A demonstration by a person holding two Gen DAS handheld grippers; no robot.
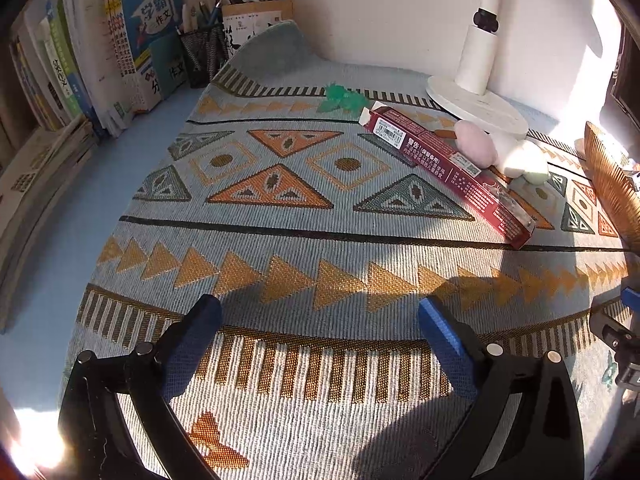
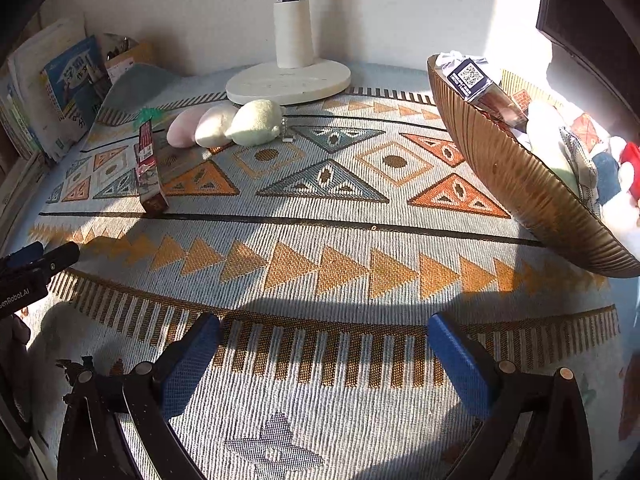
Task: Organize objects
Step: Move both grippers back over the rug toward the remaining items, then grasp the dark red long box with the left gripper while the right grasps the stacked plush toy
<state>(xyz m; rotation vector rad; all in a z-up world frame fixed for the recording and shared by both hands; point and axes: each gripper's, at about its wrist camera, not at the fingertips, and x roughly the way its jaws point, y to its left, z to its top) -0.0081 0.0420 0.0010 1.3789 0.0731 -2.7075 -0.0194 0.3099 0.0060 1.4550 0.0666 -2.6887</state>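
Observation:
A long dark red box (image 1: 448, 164) lies on the patterned mat (image 1: 280, 220); it also shows in the right wrist view (image 2: 149, 164). A plush toy with pink, white and pale green lobes (image 1: 500, 152) lies beside it by the lamp base, also in the right wrist view (image 2: 228, 123). A small green thing (image 1: 340, 98) lies behind the box. A brown ribbed bowl (image 2: 516, 176) at the right holds boxes and soft toys. My left gripper (image 1: 320, 320) is open and empty above the mat's near side. My right gripper (image 2: 324, 340) is open and empty too.
A white lamp base (image 1: 476, 106) stands at the back, also in the right wrist view (image 2: 288, 80). Books (image 1: 100, 60) and a mesh pen holder (image 1: 202, 56) line the back left. The mat's far corner (image 1: 276, 48) curls up against the wall.

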